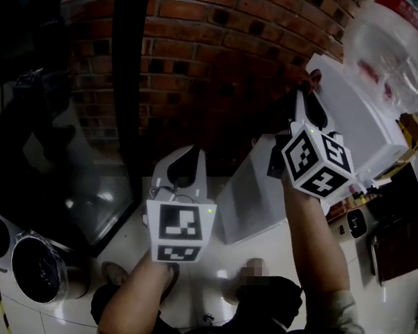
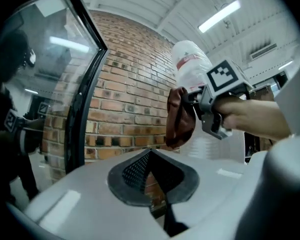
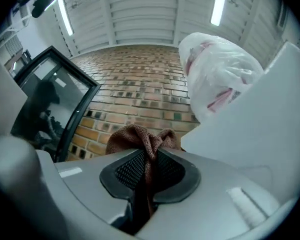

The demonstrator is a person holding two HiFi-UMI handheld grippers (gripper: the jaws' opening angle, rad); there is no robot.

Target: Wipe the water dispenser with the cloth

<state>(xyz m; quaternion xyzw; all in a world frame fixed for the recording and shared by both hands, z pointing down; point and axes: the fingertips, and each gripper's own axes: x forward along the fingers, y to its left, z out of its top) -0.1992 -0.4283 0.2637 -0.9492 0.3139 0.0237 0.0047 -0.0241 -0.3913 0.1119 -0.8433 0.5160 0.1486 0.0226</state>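
Observation:
The white water dispenser (image 1: 366,127) stands against the brick wall at the right, with a clear bottle (image 1: 397,40) in a plastic wrap on top. My right gripper (image 1: 310,92) is raised to the dispenser's upper left corner and is shut on a brown cloth (image 3: 135,136), which bunches out past the pads (image 3: 130,169). The dispenser's white side (image 3: 255,129) and the bottle (image 3: 215,74) lie just right of the cloth. My left gripper (image 1: 184,157) hangs lower and to the left, shut with nothing in it (image 2: 150,156). It looks at the cloth (image 2: 180,116) and the right gripper (image 2: 192,98).
A brick wall (image 1: 216,54) runs behind the dispenser. A black-framed glass panel (image 1: 129,82) stands at the left. A round bin with a plastic liner (image 1: 35,270) sits on the tiled floor at the lower left. Shelves with small items (image 1: 397,193) are at the right.

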